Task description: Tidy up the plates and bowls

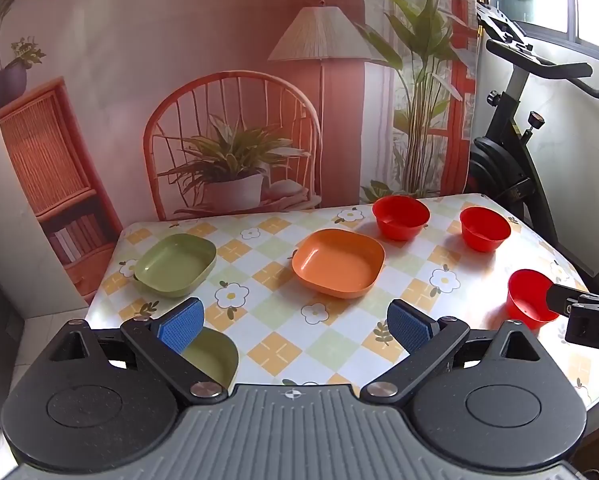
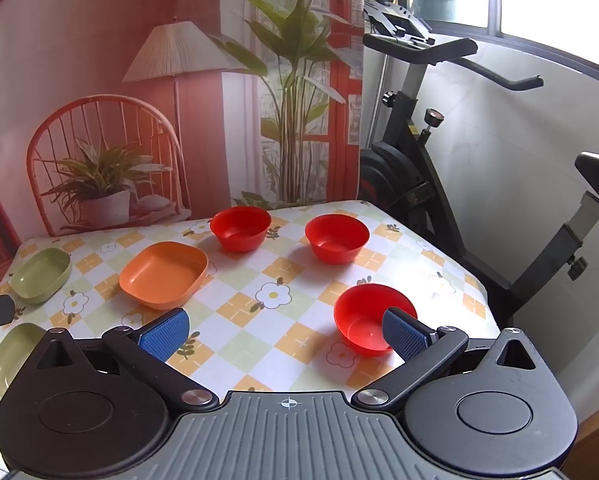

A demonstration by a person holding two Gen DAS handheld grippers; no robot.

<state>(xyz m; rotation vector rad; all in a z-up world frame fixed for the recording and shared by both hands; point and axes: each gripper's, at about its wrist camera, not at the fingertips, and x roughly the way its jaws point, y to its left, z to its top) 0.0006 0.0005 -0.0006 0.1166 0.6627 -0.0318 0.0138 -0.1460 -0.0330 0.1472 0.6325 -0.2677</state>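
My left claw (image 1: 295, 326) hangs above the near edge of the tabletop (image 1: 339, 344) with its blue pads spread wide and nothing between them. My right claw (image 2: 287, 334) is spread just as wide and holds nothing either; its right pad (image 2: 405, 334) sits in front of the nearest red bowl (image 2: 363, 320), overlapping the bowl's near rim in the view, though I cannot tell whether it touches.

On the checked, flower-printed cloth I count 3 red bowls and 3 squarish plates. The nearest red bowl stands toward the right edge of the tabletop. The other 2 red bowls stand at the far side, one (image 2: 240, 227) to the left and one (image 2: 336, 237) to the right, apart from each other. The orange plate (image 2: 164, 273) lies near the middle, just in front of the far-left bowl and not touching it. A green plate (image 1: 175, 264) lies toward the far left corner. A second green plate (image 1: 215, 356) lies at the near left, partly hidden behind my left claw's left pad (image 1: 181, 326).

From the left camera, the tip of my right claw shows at the right border, right beside the nearest red bowl. All bowls and plates sit upright and empty, none stacked.
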